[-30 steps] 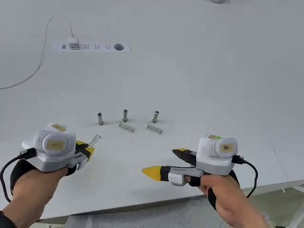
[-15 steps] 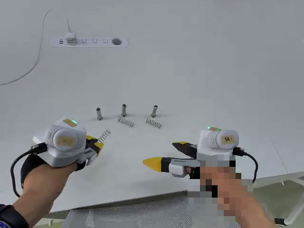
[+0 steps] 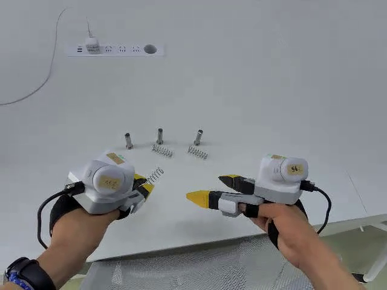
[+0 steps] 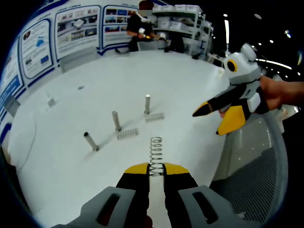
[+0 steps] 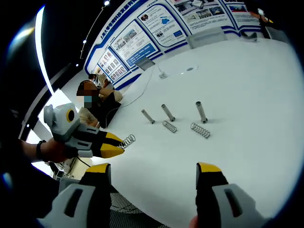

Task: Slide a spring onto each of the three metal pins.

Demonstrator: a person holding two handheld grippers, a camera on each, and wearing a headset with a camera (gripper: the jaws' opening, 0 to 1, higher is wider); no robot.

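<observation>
Carrying a spring (image 3: 155, 176) pinched by one end, the closed left tongs (image 3: 147, 185) have moved right since a second ago, nearer the three pins (image 3: 159, 136) standing in a row on the white counter (image 3: 272, 109). The right tongs (image 3: 211, 188) stay wide apart, holding nothing. A power strip (image 3: 115, 49) lies far back. In the left gripper view, two loose springs (image 4: 127, 134) lie just beside the pins. In the right gripper view, posters (image 5: 156, 28) line the wall.

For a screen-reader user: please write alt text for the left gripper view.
The left gripper pinches one spring over a white table. Ahead stand three metal pins with two springs lying beside them; the open right gripper hovers at right.
</observation>
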